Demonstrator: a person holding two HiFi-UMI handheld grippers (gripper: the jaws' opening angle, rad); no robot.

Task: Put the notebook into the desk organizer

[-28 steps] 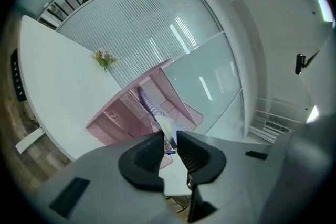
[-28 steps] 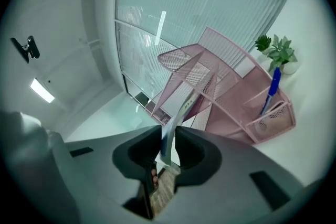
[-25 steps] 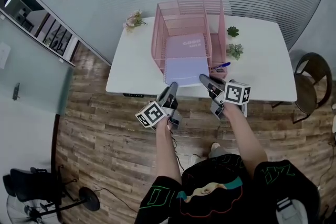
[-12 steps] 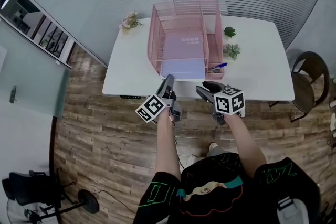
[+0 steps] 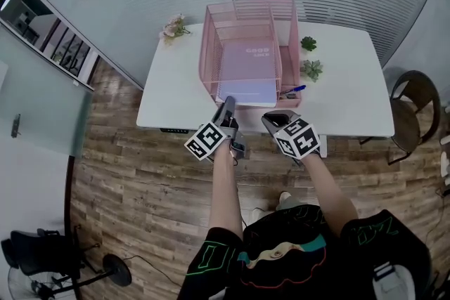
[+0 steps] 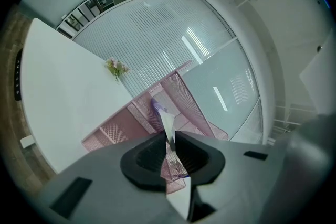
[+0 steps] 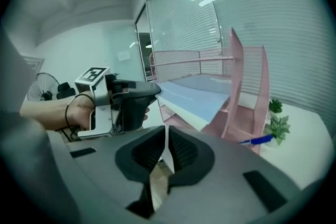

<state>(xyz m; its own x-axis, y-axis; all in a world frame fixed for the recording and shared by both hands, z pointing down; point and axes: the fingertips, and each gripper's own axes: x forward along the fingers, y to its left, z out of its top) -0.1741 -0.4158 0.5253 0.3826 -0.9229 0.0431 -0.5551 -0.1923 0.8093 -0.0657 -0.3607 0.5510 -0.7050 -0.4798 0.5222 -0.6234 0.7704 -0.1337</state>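
A pale lavender-blue notebook point(image 5: 246, 74) lies flat inside the pink wire-mesh desk organizer point(image 5: 208, 53), and its near edge sticks out over the table front. My left gripper point(image 5: 227, 105) is shut on that near edge. In the left gripper view the thin white edge point(image 6: 167, 124) sits pinched between the pads of the left gripper point(image 6: 171, 138). The right gripper view shows the left gripper point(image 7: 128, 96) holding the notebook point(image 7: 197, 93). My right gripper point(image 5: 270, 119) hangs beside it, just off the table front. The right gripper's point(image 7: 166, 148) jaws have just been closing, with nothing between them.
The organizer stands on a white table point(image 5: 344, 91). A blue pen point(image 5: 297, 88) lies in its low right tray. Two small green plants point(image 5: 310, 68) sit to the right, and a flower sprig point(image 5: 172, 27) at the back left. A dark chair point(image 5: 415, 112) stands at the right.
The right gripper has rolled, so its marker cube faces differently, has drawn slightly back from the organizer's front, and its jaws have gone from open to shut. The left gripper keeps its hold.
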